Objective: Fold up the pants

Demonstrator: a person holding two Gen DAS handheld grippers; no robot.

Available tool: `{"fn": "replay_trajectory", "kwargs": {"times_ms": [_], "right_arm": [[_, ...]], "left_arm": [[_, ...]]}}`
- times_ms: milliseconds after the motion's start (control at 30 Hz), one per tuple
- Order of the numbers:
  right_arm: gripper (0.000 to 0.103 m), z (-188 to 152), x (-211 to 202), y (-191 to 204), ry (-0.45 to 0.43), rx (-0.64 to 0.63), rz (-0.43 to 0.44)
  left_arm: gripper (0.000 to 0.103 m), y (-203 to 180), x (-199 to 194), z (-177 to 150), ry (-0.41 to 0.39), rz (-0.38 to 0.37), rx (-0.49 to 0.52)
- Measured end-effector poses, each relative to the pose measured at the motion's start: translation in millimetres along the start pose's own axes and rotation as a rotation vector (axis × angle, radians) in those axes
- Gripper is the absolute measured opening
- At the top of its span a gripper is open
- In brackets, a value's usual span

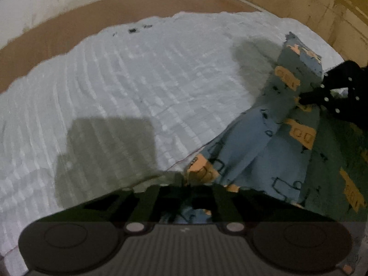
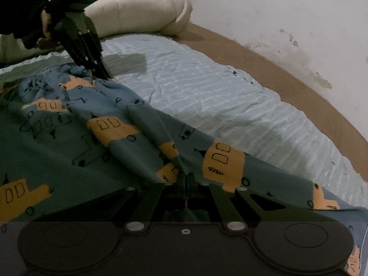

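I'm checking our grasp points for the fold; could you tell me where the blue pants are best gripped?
Grip the pants along their raised edge, as both do now: the left hand-held gripper pinches the gathered waistband end, the right hand-held gripper the edge further along. Come in low from the near side; the bunched ridges there give thin layers to pinch.

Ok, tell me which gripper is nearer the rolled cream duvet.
Left. The left gripper pinches the pants close in front of the duvet; the right gripper holds the same pants farther back from it.
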State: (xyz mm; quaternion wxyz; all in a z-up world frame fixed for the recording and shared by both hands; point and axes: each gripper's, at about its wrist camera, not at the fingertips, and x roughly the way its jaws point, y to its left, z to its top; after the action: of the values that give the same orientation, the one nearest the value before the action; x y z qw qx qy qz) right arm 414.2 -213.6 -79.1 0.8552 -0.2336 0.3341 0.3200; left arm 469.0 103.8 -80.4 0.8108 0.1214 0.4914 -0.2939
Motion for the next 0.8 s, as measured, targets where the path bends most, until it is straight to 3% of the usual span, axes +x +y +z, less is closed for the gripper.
{"fn": "replay_trajectory", "kwargs": {"times_ms": [133, 267, 433, 467, 533, 800], "right_arm": [[0.0, 8.6, -9.7, 2.4, -0.036, 0.018, -0.044], [0.0, 18.0, -27.2, 7.3, -0.086, 0.04, -0.072], [0.0, 23.4, -39.2, 15.9, -0.083, 0.029, -0.067], [0.002, 23.4, -38.0, 16.7, -0.08, 0.021, -0.061], [0.021, 22.6, -34.9, 18.4, -0.088, -0.006, -0.063], [0.034, 25.1, -9.4, 16.7, -0.065, -0.142, -0.13]], "left_arm": [[0.0, -19.1, -25.1, -11.1, -0.099, 0.065, -0.002], [0.0, -39.1, -53.9, -22.6, -0.216, 0.176, -0.066], [0.0, -62.3, -82.4, -38.9, -0.309, 0.206, -0.067], [0.0, -68.2, -87.6, -42.6, -0.325, 0.222, -0.056], [0.0, -74.2, -94.2, -46.6, -0.34, 0.227, -0.055], [0.0, -88.6, -105.1, -61.4, -0.369, 0.252, -0.044]]}}
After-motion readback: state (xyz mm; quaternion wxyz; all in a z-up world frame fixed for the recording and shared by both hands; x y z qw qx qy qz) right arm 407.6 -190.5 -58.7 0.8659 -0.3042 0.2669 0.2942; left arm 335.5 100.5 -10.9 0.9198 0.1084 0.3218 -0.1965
